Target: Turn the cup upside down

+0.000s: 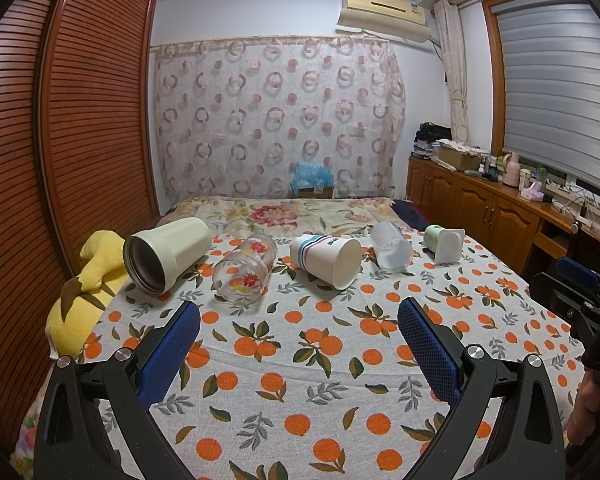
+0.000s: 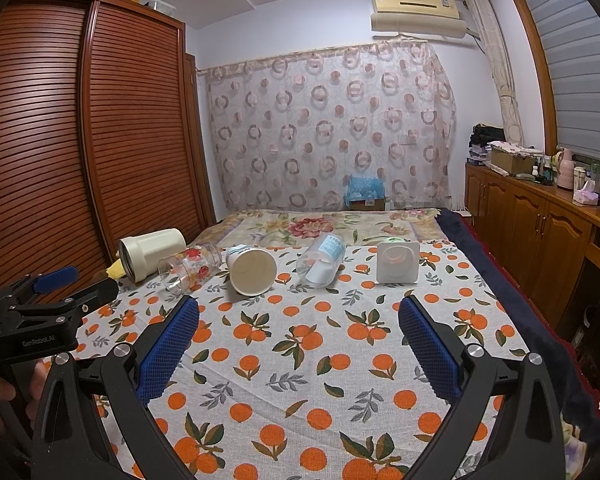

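Observation:
Several cups lie on their sides in a row on the orange-print cloth: a cream tumbler (image 1: pixel 166 254) (image 2: pixel 150 252), a clear printed glass (image 1: pixel 246 274) (image 2: pixel 190 266), a white paper cup (image 1: pixel 328 262) (image 2: pixel 252 268), a clear plastic cup (image 1: pixel 392 246) (image 2: pixel 322 258) and a green-white square cup (image 1: pixel 444 242) (image 2: pixel 396 260). My left gripper (image 1: pixel 300 332) is open and empty, short of the row. My right gripper (image 2: pixel 300 332) is open and empty too. The right gripper shows at the left view's right edge (image 1: pixel 572 292); the left gripper shows at the right view's left edge (image 2: pixel 56 292).
A yellow plush toy (image 1: pixel 88 292) lies at the bed's left edge beside the wooden wardrobe (image 1: pixel 60 160). A wooden cabinet (image 2: pixel 540 232) with clutter runs along the right. A floral blanket (image 2: pixel 320 226) lies behind the cups.

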A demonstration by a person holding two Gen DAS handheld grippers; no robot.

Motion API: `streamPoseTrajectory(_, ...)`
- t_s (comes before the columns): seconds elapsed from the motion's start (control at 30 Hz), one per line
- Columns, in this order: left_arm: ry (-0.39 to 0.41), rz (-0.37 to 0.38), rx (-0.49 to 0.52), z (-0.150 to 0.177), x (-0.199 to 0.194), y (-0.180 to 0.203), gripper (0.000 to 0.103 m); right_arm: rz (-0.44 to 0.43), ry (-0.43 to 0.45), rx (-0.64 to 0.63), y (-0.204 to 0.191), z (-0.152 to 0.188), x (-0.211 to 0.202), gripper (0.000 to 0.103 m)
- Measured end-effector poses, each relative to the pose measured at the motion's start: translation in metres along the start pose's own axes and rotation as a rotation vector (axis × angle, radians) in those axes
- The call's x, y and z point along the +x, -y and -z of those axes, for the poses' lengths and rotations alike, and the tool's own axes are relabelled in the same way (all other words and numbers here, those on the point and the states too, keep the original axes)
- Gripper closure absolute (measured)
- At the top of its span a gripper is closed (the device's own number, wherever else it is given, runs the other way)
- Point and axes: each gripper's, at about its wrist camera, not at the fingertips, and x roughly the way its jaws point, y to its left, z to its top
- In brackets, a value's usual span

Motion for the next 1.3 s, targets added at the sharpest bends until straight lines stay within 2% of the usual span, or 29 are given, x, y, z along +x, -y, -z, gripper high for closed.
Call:
streamPoseTrajectory(0.77, -0.015, 0.003, 0.010, 0.000, 0.007, -0.001, 0.008, -0.015, -0.015, -0.001, 0.001, -0.002, 0.003, 0.003)
streamPoseTrajectory(1.1, -0.092, 0.042, 0.066, -0.006, 0.045, -0.008, 0.008, -0.030, -0.084, -0.061, 0.001, -0.028, 0.055, 0.017)
streamPoseTrajectory(1.3, -0.111, 0.060, 0.069, -0.010, 0.059, -0.017, 0.008, -0.025, -0.146, -0.081, 0.008, -0.046, 0.093, 0.020)
